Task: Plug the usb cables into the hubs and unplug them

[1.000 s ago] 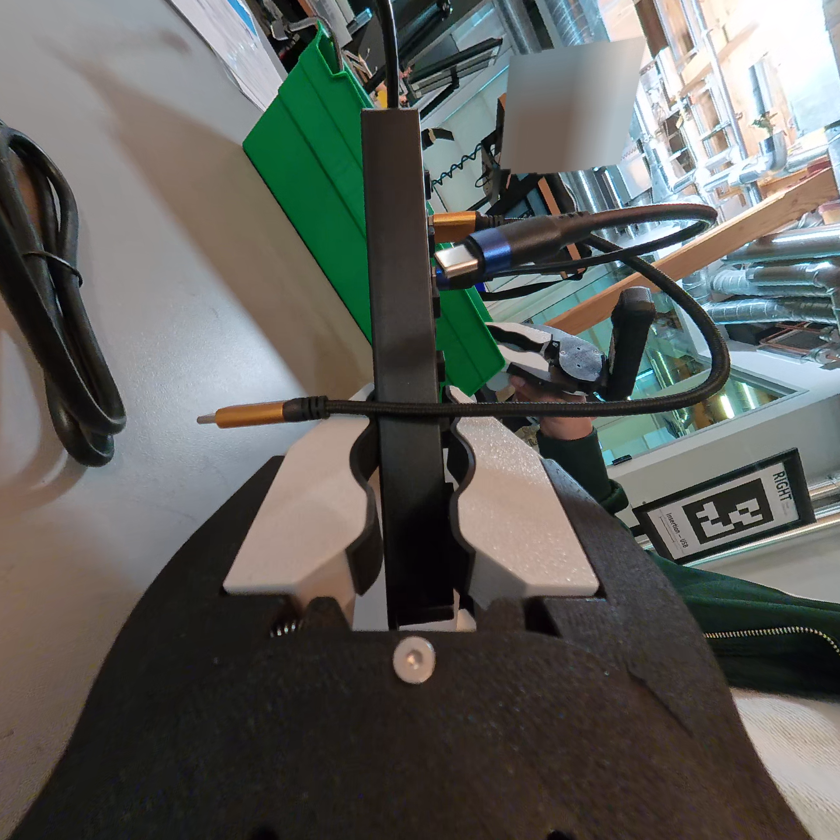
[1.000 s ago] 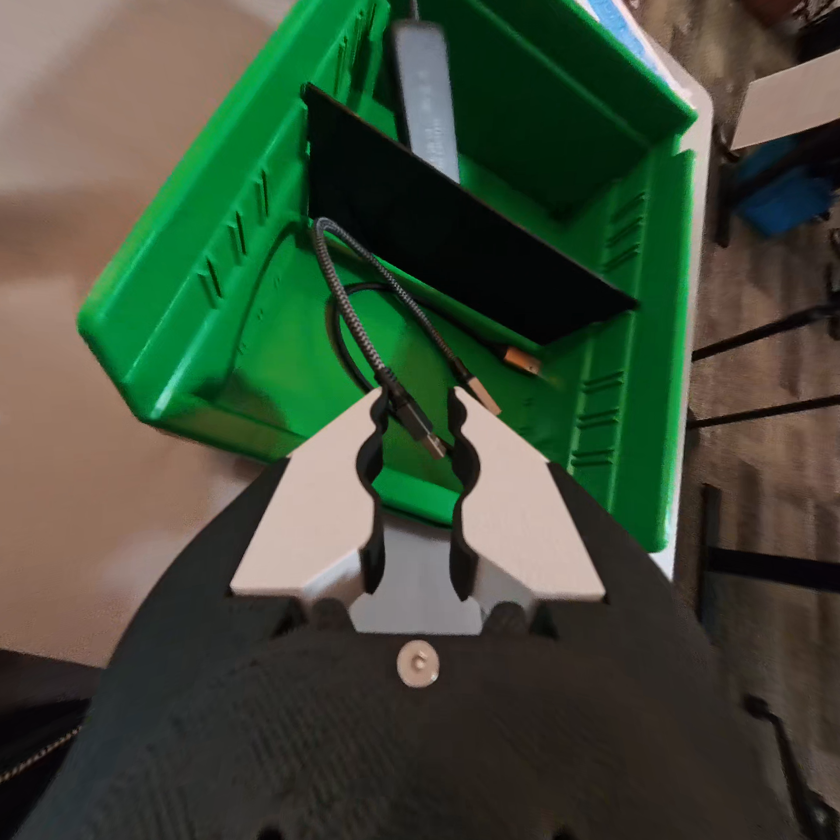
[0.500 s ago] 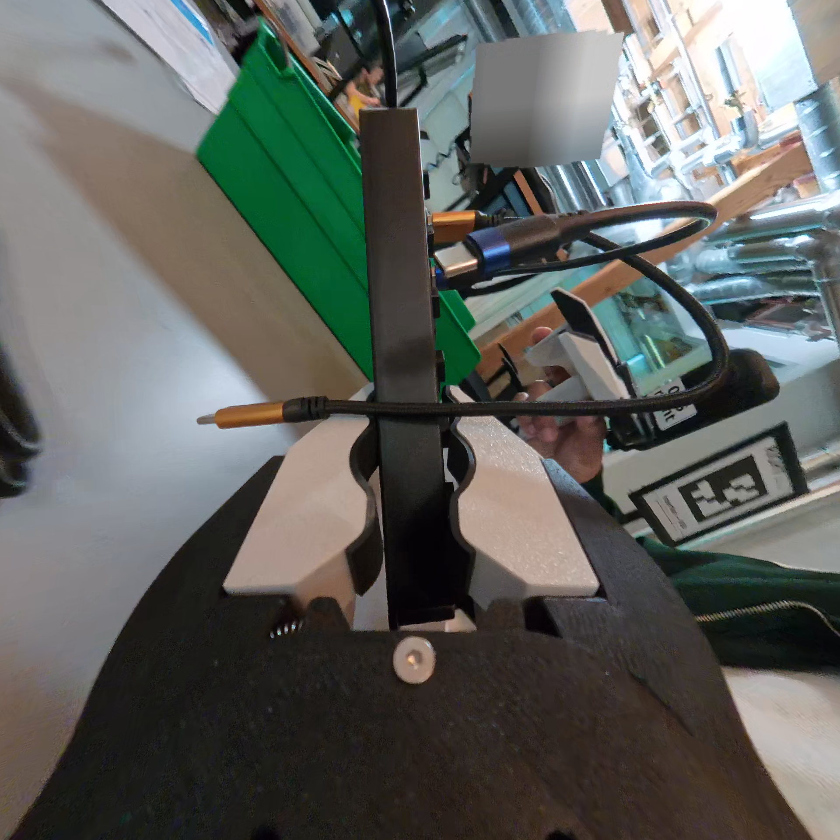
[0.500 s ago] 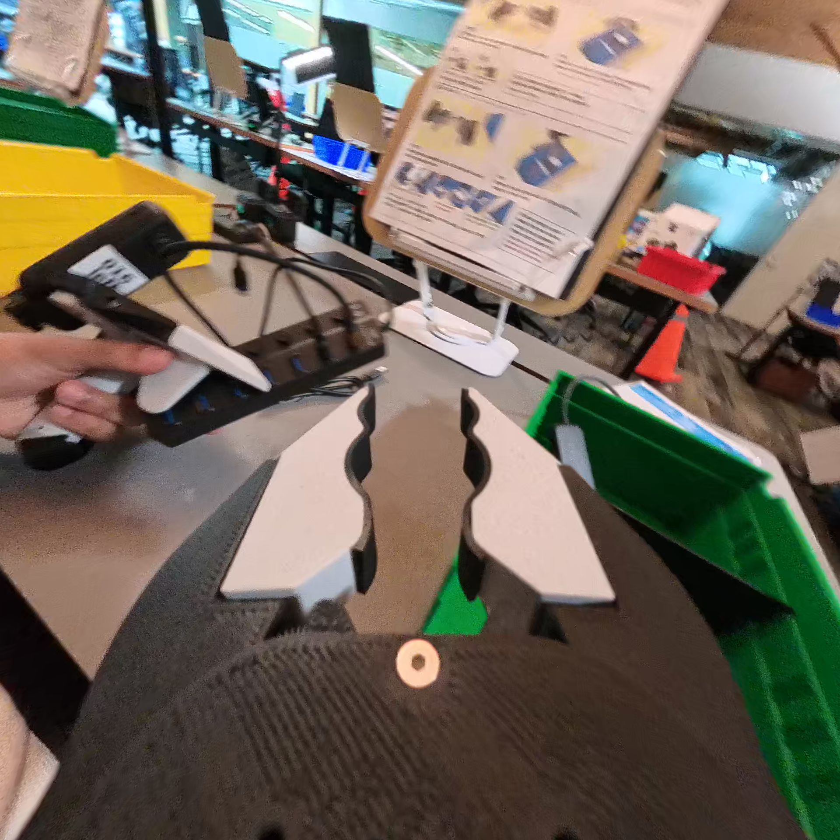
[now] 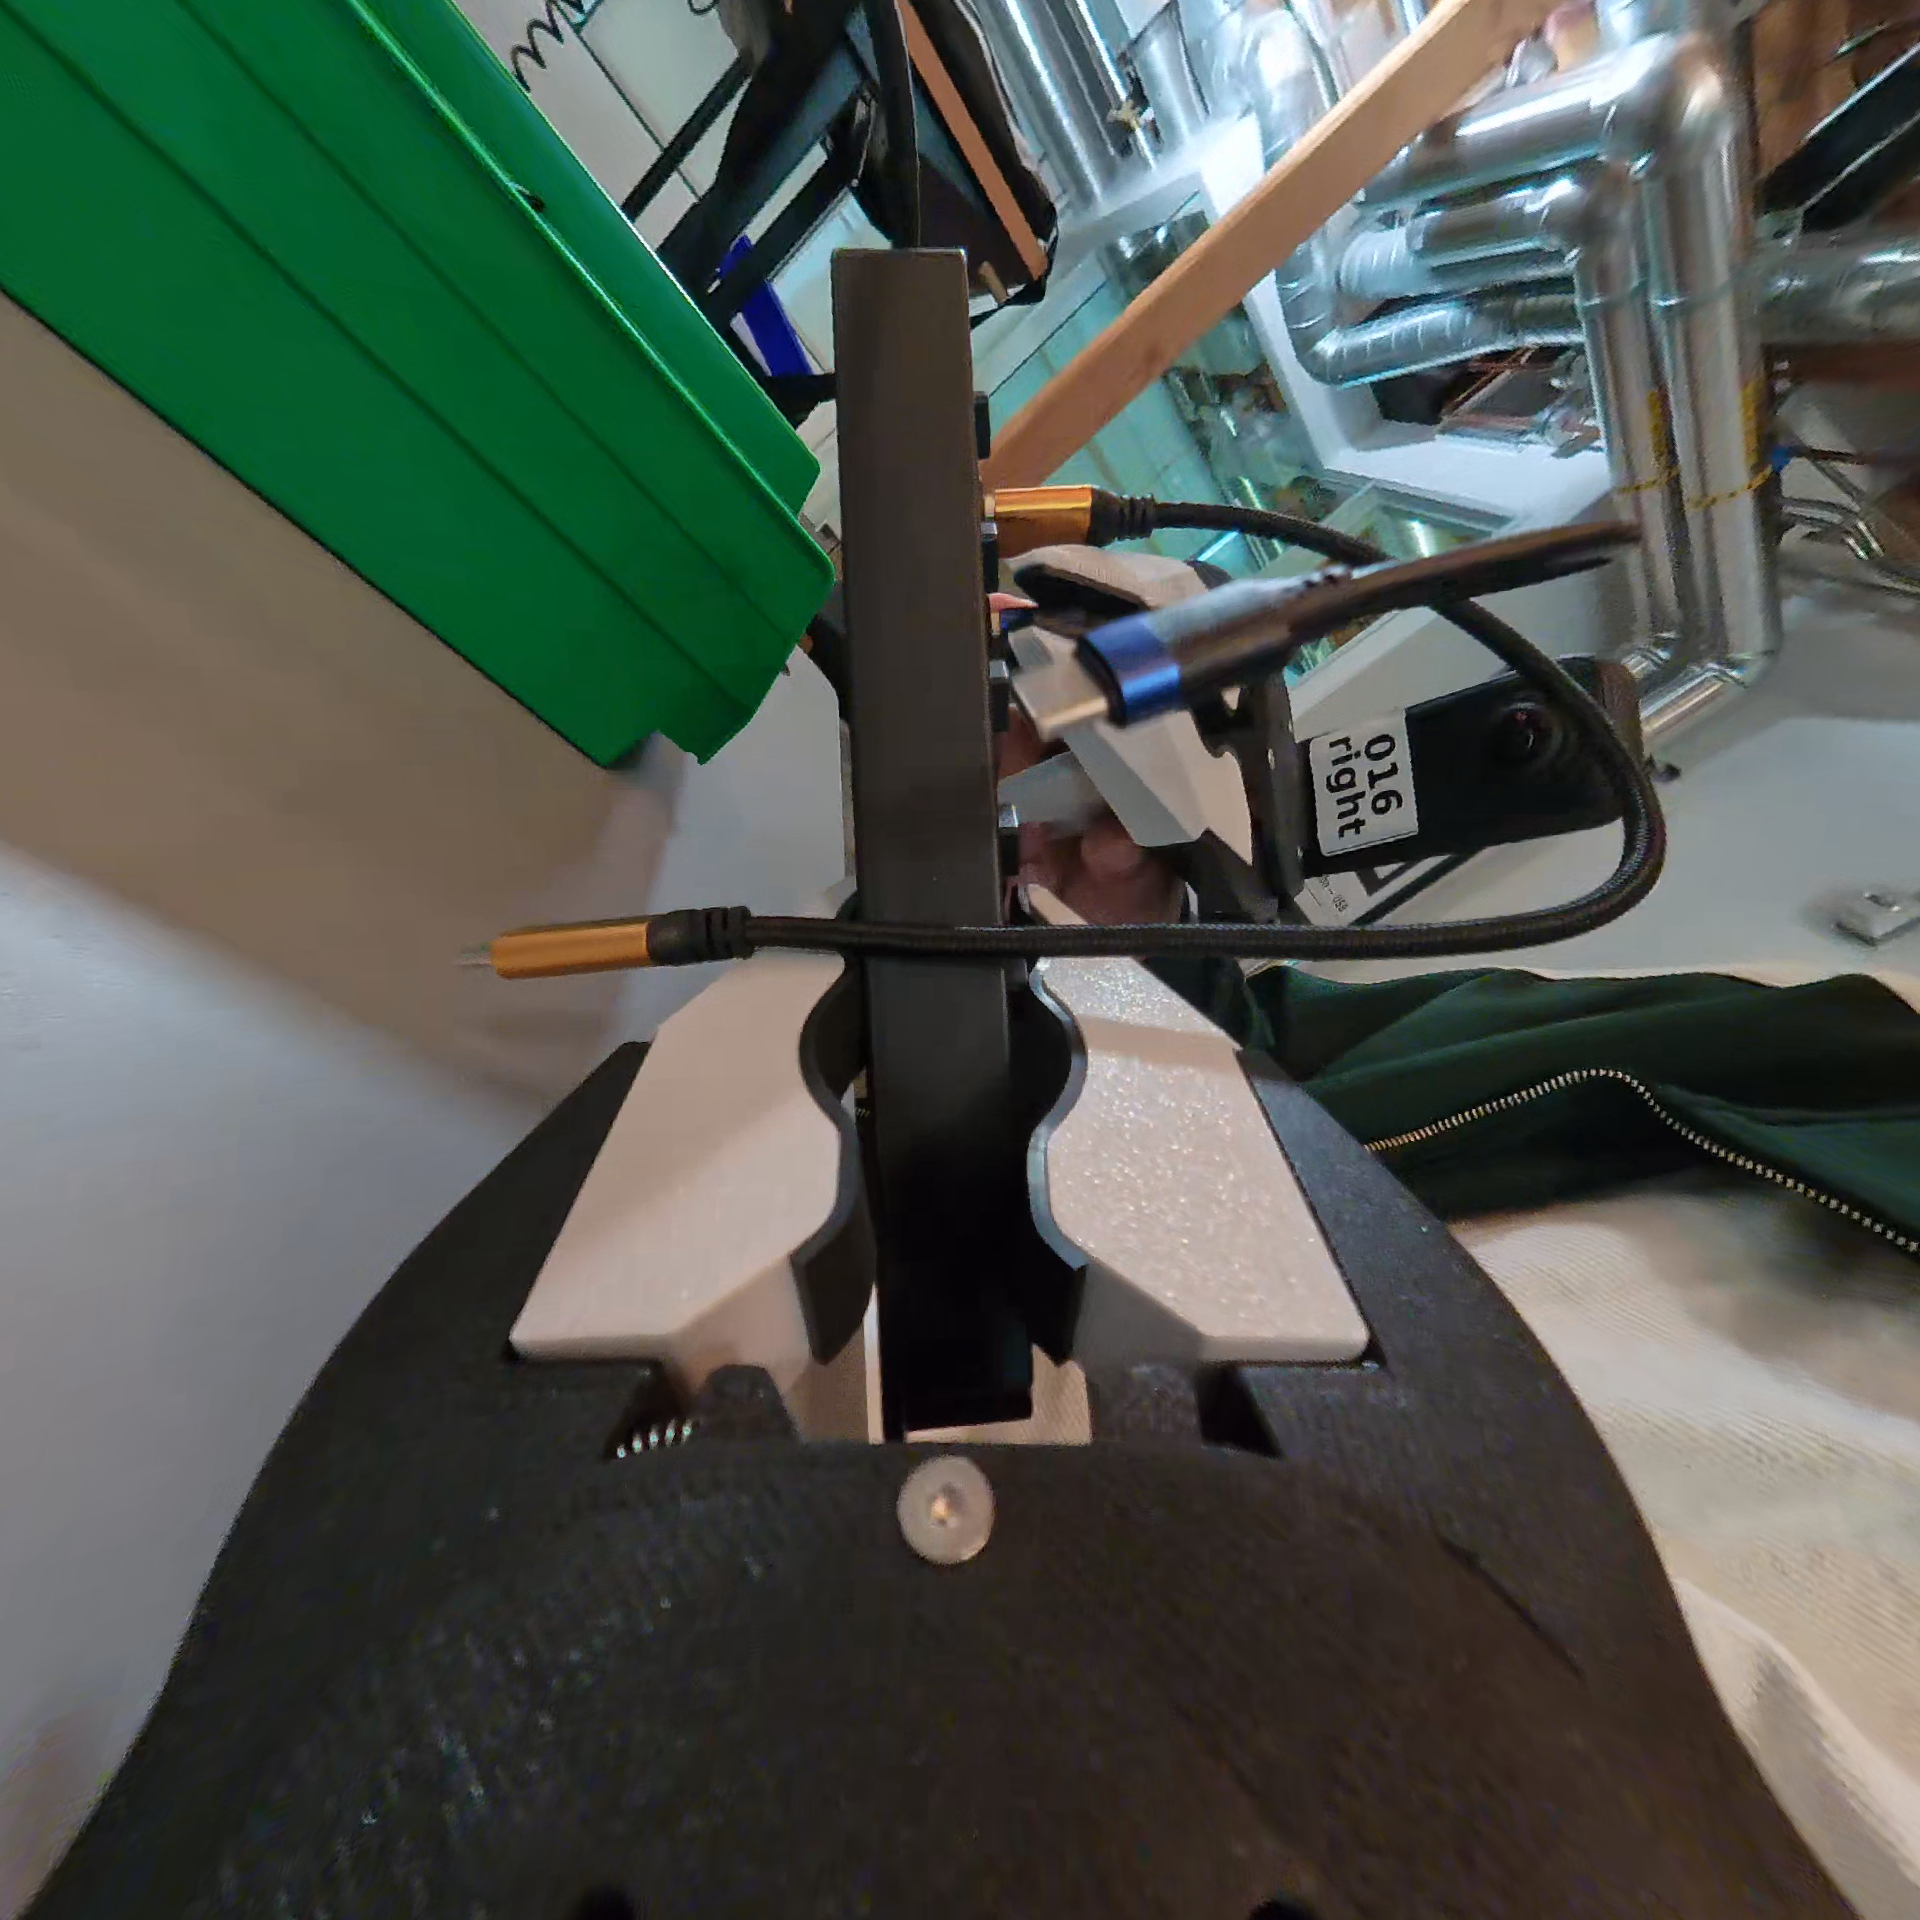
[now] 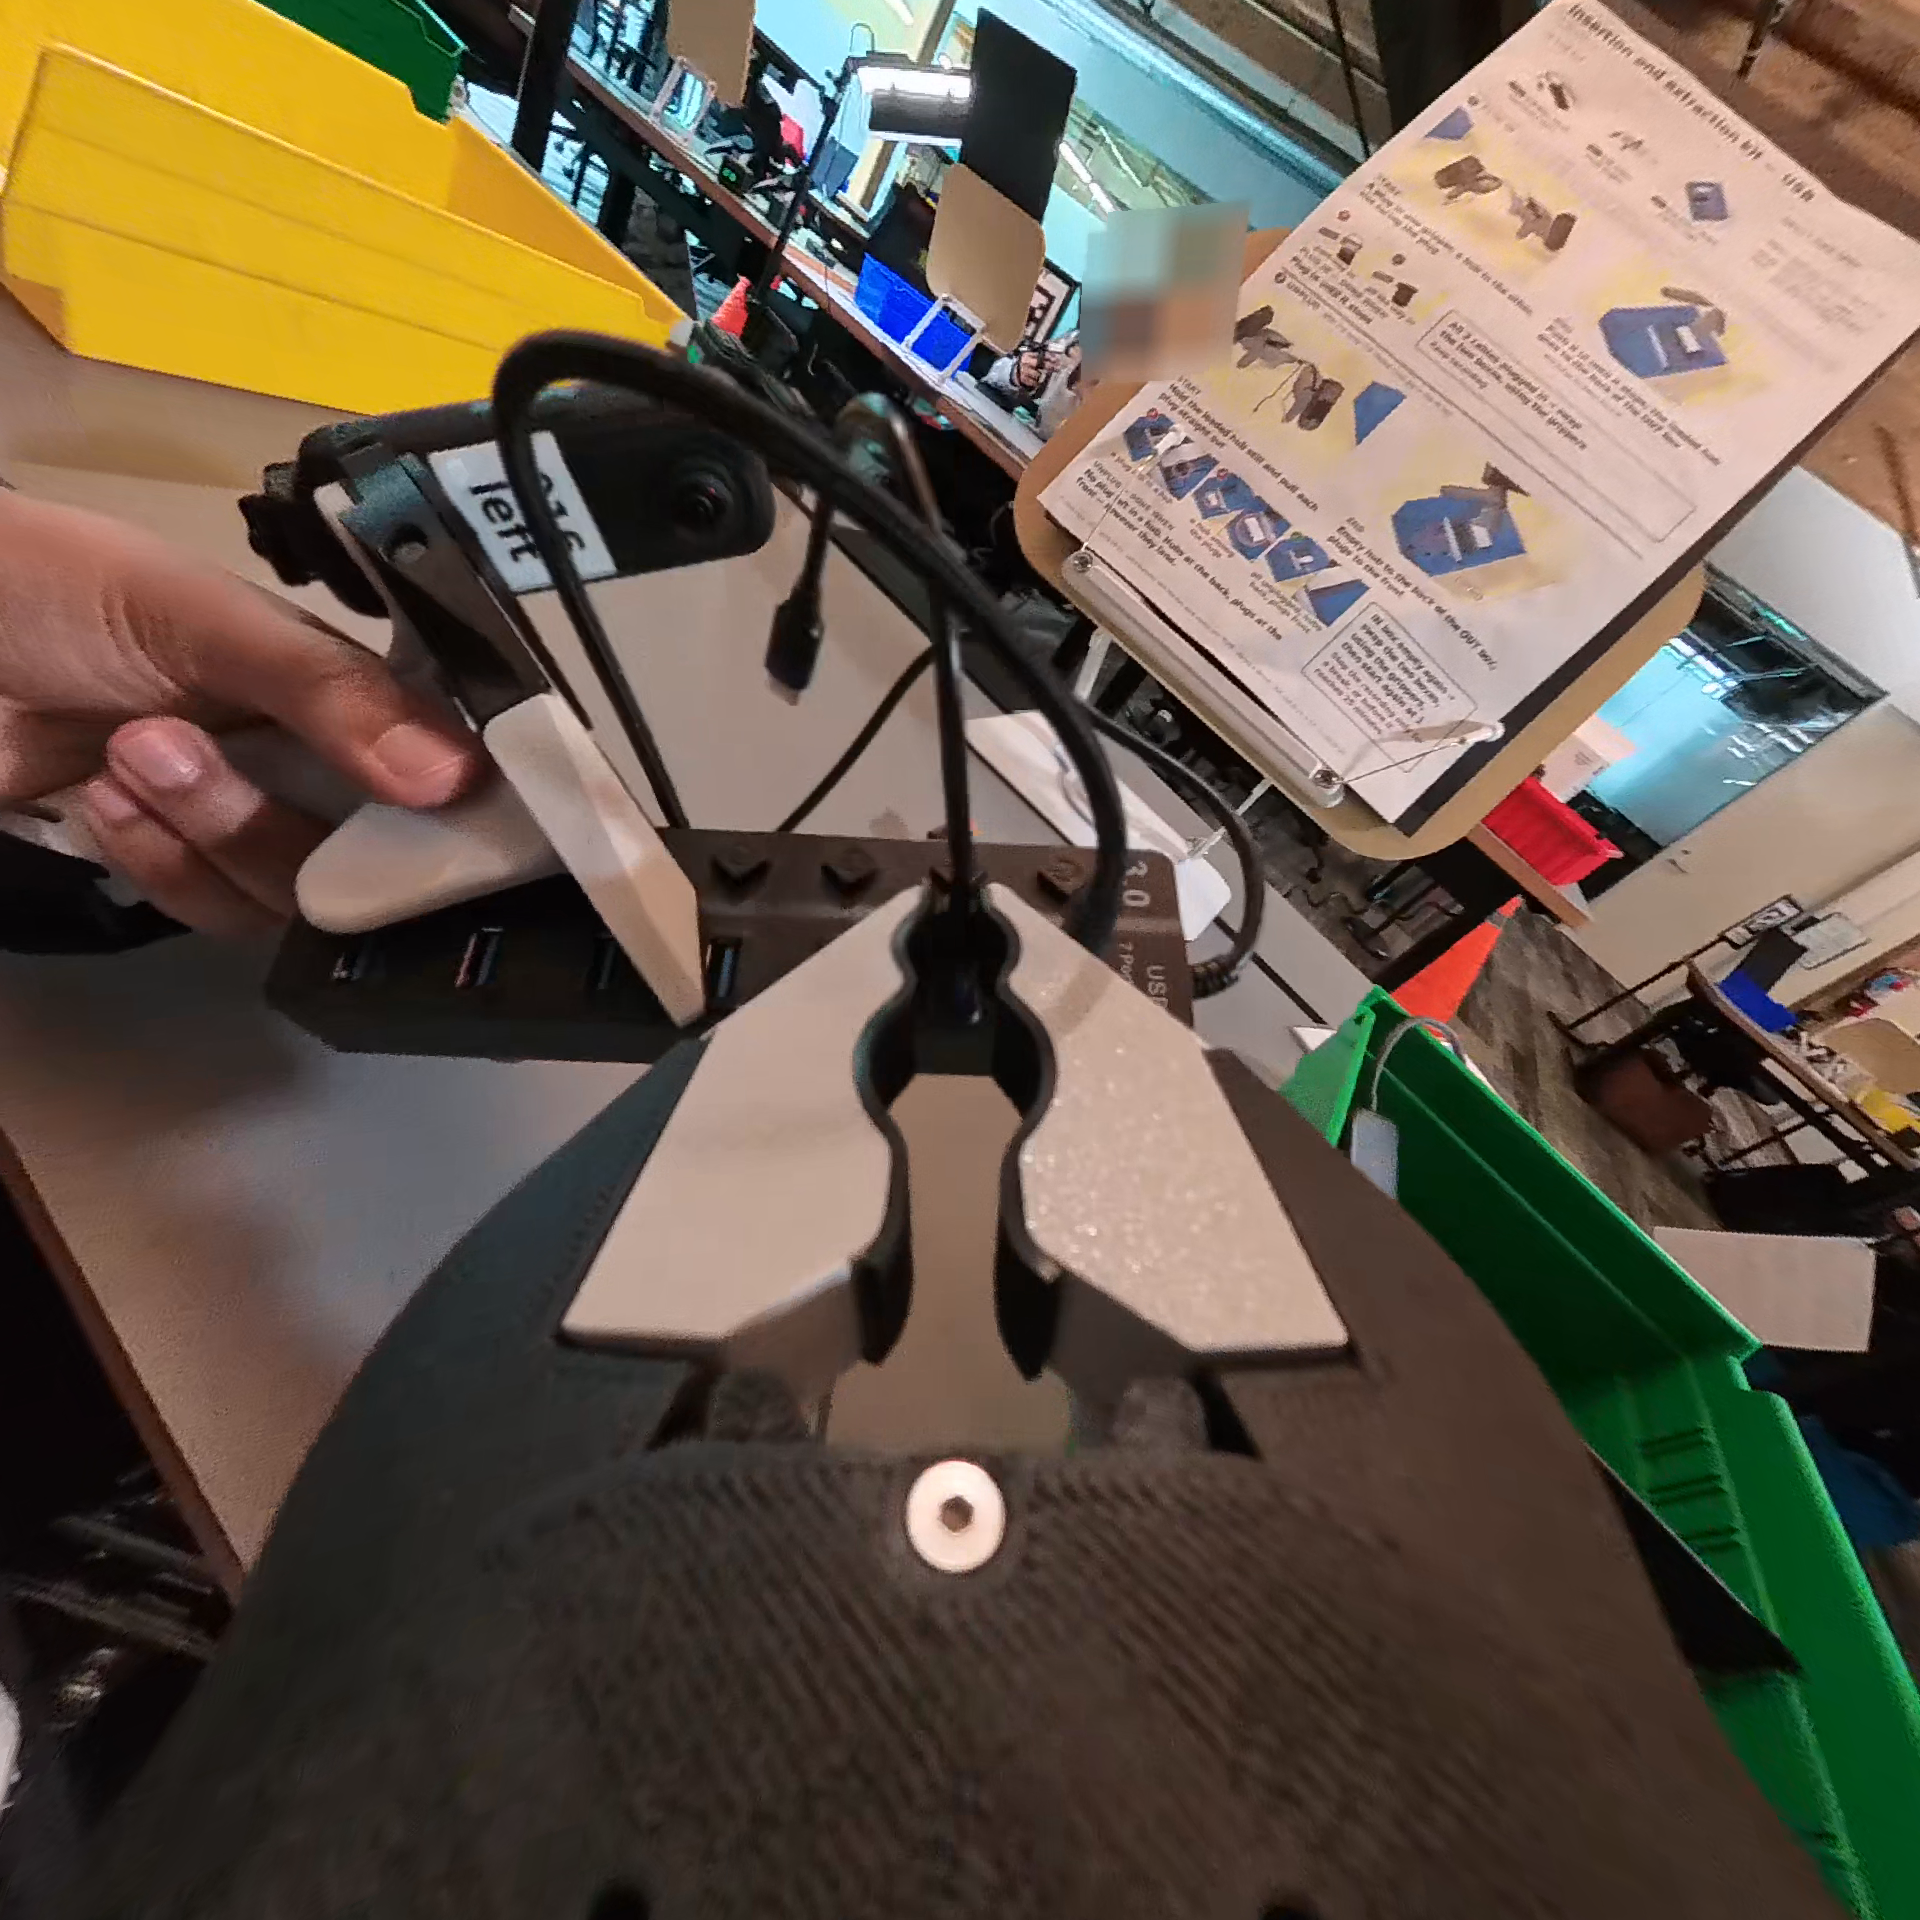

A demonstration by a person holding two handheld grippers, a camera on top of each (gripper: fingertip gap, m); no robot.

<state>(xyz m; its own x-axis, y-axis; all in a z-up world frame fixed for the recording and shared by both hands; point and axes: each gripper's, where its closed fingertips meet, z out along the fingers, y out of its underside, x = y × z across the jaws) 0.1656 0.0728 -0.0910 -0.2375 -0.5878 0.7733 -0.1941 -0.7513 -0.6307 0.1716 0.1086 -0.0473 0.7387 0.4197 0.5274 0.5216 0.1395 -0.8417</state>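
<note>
My left gripper (image 5: 935, 997) is shut on a black USB hub (image 5: 914, 623) and holds it edge-on above the table. A gold plug (image 5: 1039, 516) sits in the hub's side; its braided cable loops round to a loose gold end (image 5: 571, 951). A blue-collared connector (image 5: 1132, 665) hangs loose. In the right wrist view, my right gripper (image 6: 956, 914) is closed around a black plug (image 6: 961, 982) seated in the hub (image 6: 499, 977). The left gripper (image 6: 644, 935) clamps the hub's middle. The right gripper (image 5: 1049, 707) shows behind the hub in the left wrist view.
A green bin (image 6: 1558, 1247) stands right of the hub on the grey table (image 6: 260, 1195); it also shows in the left wrist view (image 5: 416, 364). A yellow bin (image 6: 260, 239) sits at the back left. An instruction sheet on a stand (image 6: 1507, 416) rises behind the hub.
My right gripper left the green bin, swung over to the hub and closed around a black plug. My left gripper kept its hold on the hub and tilted.
</note>
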